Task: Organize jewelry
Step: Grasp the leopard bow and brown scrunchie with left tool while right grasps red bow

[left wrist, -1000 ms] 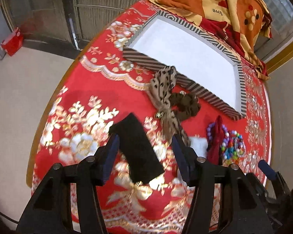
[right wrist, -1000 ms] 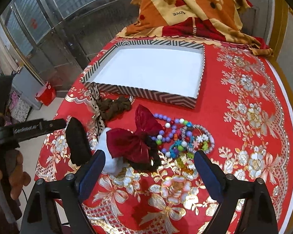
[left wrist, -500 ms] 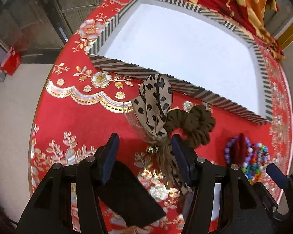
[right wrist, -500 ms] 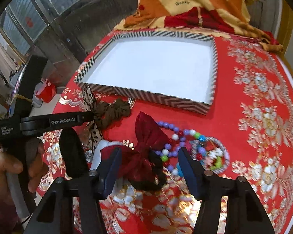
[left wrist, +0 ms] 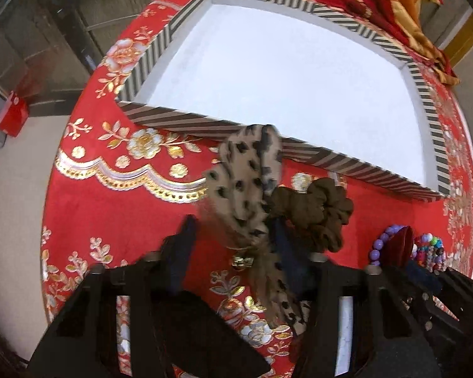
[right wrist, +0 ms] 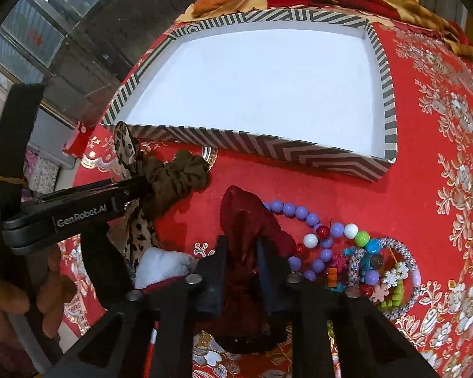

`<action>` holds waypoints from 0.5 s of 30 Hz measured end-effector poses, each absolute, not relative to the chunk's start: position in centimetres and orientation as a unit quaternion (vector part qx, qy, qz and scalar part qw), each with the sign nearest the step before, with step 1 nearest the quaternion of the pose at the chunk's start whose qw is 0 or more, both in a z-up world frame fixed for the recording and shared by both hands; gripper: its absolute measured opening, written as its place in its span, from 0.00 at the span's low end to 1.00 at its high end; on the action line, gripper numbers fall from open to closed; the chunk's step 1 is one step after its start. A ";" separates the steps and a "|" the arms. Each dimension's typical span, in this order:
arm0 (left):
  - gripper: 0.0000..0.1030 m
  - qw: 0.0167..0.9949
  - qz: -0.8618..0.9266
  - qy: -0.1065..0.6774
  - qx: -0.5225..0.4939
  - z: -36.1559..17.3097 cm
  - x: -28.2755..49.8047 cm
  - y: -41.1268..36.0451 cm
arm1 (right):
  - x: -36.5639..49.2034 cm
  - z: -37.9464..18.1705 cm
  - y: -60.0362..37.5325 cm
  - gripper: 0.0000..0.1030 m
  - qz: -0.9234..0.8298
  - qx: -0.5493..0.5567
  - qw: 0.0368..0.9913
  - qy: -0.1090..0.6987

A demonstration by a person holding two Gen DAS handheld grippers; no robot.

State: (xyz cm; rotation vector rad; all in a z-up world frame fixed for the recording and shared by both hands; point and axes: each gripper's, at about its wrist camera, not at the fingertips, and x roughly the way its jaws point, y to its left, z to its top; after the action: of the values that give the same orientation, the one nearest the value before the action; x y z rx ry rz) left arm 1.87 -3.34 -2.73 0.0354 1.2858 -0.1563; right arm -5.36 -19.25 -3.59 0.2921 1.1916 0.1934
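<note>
Left tool (left wrist: 233, 245): closing around the leopard-print bow (left wrist: 246, 186) at lower centre; the bow's knot is sitting between its 2 fingers.
Right tool (right wrist: 241, 258): closing, pinching the dark red bow (right wrist: 246, 217) at lower centre.
Brown scrunchie (left wrist: 312, 208): lying just right of the left tool.
Bead bracelets (right wrist: 356, 258): lying right of the right tool.
Striped tray (right wrist: 375, 47): sitting on the bench above both tools.
</note>
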 end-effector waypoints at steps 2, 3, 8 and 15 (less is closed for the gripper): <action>0.19 0.797 -0.084 0.597 0.010 -2.6 1.7 -3.4 | -5.7 -3.0 -19.6 0.09 0.095 0.145 0.818 0.548; 0.16 0.798 -0.087 0.596 0.012 -2.4 1.6 -3.6 | -5.9 -2.5 -19.7 0.09 0.099 0.150 0.820 0.544; 0.14 0.796 -0.111 0.594 -0.004 -1.2 1.3 -3.3 | -7.4 0.1 -20.5 0.08 0.109 0.173 0.831 0.517; 0.13 0.805 -0.120 0.581 -0.020 2.6 0.1 -1.6 | -8.4 3.8 -21.0 0.08 0.124 0.179 0.849 0.481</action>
State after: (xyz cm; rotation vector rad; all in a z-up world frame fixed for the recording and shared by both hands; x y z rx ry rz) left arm 0.14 -1.61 2.56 -0.0426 1.2430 -0.2560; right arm -8.42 -21.02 3.77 0.3779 1.0139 0.2611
